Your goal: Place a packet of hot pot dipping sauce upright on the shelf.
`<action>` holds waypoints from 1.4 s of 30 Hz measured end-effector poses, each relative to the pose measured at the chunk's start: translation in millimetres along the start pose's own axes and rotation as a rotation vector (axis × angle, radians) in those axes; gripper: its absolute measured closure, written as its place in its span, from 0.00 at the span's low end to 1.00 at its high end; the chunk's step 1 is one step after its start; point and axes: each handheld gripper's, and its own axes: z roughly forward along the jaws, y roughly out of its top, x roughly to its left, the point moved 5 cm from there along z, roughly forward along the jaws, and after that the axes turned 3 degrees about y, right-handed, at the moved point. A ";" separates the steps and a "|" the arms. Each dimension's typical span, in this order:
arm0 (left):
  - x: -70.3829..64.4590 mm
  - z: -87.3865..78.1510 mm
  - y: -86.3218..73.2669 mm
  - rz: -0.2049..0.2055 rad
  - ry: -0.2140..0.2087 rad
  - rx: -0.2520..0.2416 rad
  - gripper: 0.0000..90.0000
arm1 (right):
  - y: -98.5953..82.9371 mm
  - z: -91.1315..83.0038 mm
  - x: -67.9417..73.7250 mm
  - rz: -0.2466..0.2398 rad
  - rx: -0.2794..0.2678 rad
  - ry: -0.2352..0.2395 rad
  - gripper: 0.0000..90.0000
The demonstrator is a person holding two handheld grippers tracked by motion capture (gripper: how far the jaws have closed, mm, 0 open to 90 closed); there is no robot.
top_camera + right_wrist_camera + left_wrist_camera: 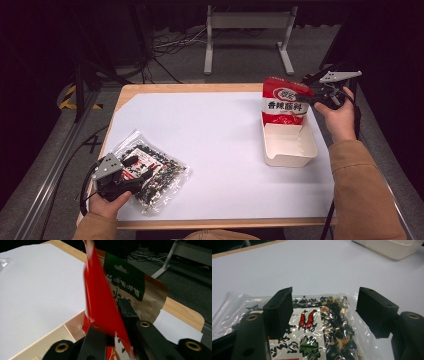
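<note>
A clear bag (155, 172) of dark dried bits, printed with two red shrimps, lies flat at the table's front left. My left gripper (139, 168) is open above it, one jaw on each side of the bag (322, 325), with nothing pinched between them (324, 312). At the back right, my right gripper (306, 98) is shut on the edge of a red snack packet (282, 102), which hangs upright over the far end of a white open box (295, 150). In the right gripper view the red packet (100, 302) sits between the jaws (117, 317), and a brown packet (147, 297) with a green label stands close behind it.
A white sheet (215, 145) covers most of the wooden table (150, 89). The box's near compartment shows a bare floor (45, 345). Beyond the table's far edge stand a grey metal frame (247, 30) and floor cables (170, 45).
</note>
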 end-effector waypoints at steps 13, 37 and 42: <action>2.8 -1.0 1.2 -0.015 0.000 0.002 0.31 | 13.9 -5.1 18.1 -0.036 -0.049 -0.041 0.53; 11.9 -8.2 2.7 0.002 0.037 0.016 0.25 | 18.2 -55.2 48.3 -0.066 -0.123 -0.117 0.31; 11.9 -11.0 3.6 -0.007 0.029 0.013 0.26 | 15.9 -64.5 60.1 -0.056 -0.128 -0.108 0.29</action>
